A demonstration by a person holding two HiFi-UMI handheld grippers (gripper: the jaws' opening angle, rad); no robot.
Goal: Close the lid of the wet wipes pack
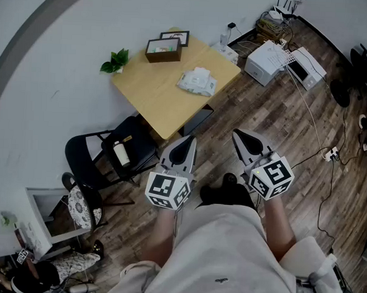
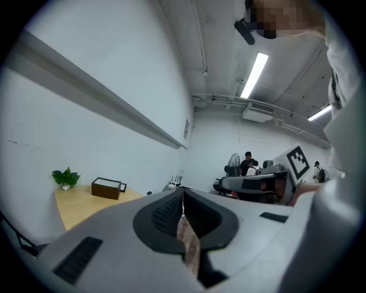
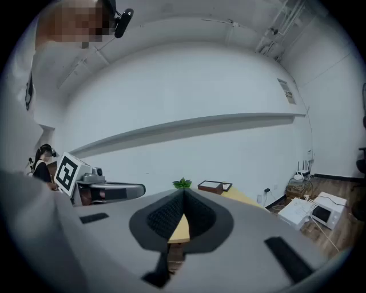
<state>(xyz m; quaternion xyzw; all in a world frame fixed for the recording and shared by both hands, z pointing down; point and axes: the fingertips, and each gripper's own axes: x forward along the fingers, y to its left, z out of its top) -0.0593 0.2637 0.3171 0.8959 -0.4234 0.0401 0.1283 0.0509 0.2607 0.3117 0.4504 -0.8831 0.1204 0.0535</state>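
White wipes pack (image 1: 197, 81), far, indistinct

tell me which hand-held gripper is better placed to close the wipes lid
Left, slightly. Both are shut, empty and well short of the table, but the wet wipes pack lies nearly straight ahead of the left hand-held gripper; the right hand-held gripper is off to one side.

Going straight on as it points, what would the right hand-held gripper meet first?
Likely the wooden table, seen beyond the shut tips of the right hand-held gripper, with nothing nearer. Height is unclear; it might pass over toward the plant.
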